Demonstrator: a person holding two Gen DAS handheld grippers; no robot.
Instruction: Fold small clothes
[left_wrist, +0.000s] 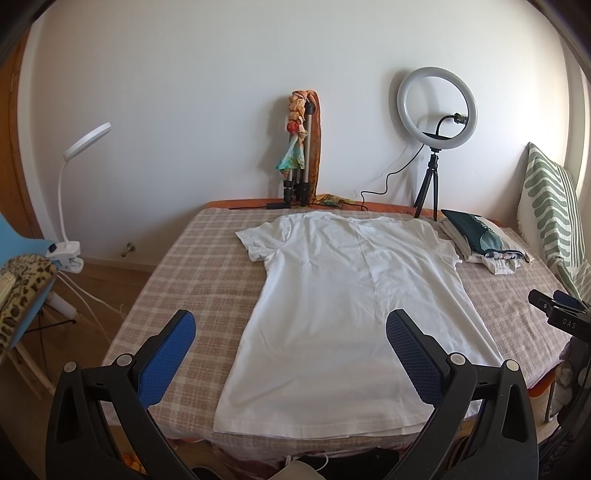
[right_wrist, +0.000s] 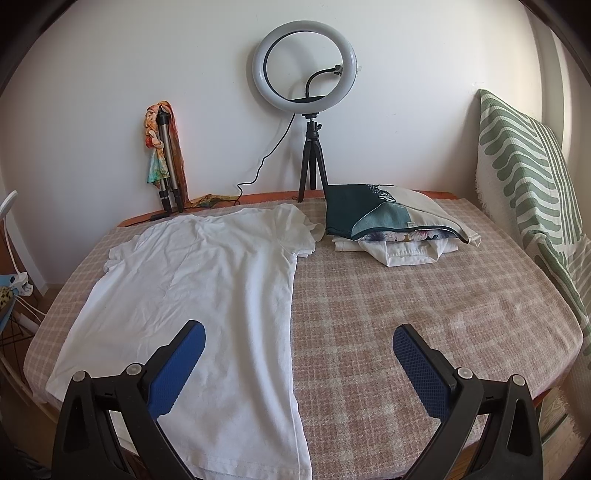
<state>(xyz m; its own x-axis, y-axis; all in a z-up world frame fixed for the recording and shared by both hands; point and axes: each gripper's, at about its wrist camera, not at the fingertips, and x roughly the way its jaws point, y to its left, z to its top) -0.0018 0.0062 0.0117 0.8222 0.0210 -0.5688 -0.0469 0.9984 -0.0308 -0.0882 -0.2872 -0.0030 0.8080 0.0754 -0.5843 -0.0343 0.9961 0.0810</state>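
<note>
Right now a white T-shirt (left_wrist: 343, 306) lies spread flat on a table (left_wrist: 192, 266) covered with a pinkish checked cloth, its hem at the near edge and its neck and sleeves toward the far wall. Above that near edge hangs the left gripper (left_wrist: 290, 332), its blue-padded fingers (left_wrist: 173, 354) spread wide with nothing between them; the shirt's lower half shows in the gap. Likewise the right gripper (right_wrist: 299, 339) is spread wide and empty, one finger over the shirt's right side and the other over bare cloth. At the far right of the table sits a small stack of folded clothes (right_wrist: 388, 225), a dark green piece on top, just beside the shirt's right sleeve. Behind it a ring light (right_wrist: 304, 64) stands on a small black tripod (right_wrist: 314, 162), and a folded tripod (right_wrist: 168, 162) draped with a colourful scarf leans against the wall. A green-striped cushion (right_wrist: 524, 170) stands at the right edge.
</note>
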